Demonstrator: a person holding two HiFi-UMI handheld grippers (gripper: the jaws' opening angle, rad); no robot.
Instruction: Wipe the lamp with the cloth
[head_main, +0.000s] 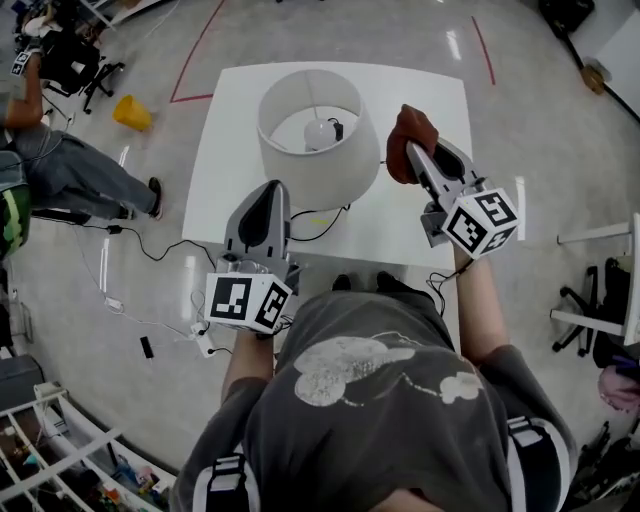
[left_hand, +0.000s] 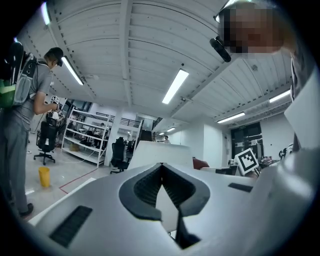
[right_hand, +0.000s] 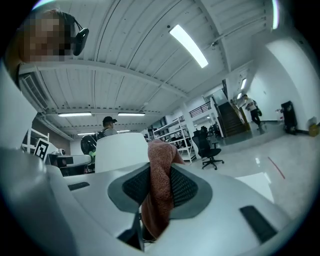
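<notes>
— White surface (head_main: 420, 110) on a polished grey floor, shelving and office chairs further off. What do we have on it?

— Only the lamp (head_main: 310, 150), standing toward the far edge. Its white shade is open at the top, so we look straight down on the bulb (head_main: 318, 133). A black cable (head_main: 322, 222) trails from it across the near part of the surface.

— And the cloth?

— The reddish-brown cloth (head_main: 408, 132) is in our right gripper (head_main: 416, 160). The right gripper view shows the jaws pinching it, with a fold standing up past the tips and the rest hanging down between them.

— Is it on the shade?

— It is just beside the shade's right flank, about level with the rim. From above we cannot tell whether it touches. In the right gripper view the shade sits off to the left of the cloth, so we judge there is a gap.

— Our other side?

— Our left gripper (head_main: 268, 195) is near the shade's near-left side. Its jaws are pressed together at the tips with nothing between them.

— So which step are we at?

— The approach, we'd say: cloth in hand, no wiping begun. Next we should bring the cloth leftward onto the shade and draw it round the curve with light pressure. The shade looks thin, and a hard push could tip the lamp. Our left gripper could steady the opposite side, and we should keep clear of the cable.
</notes>
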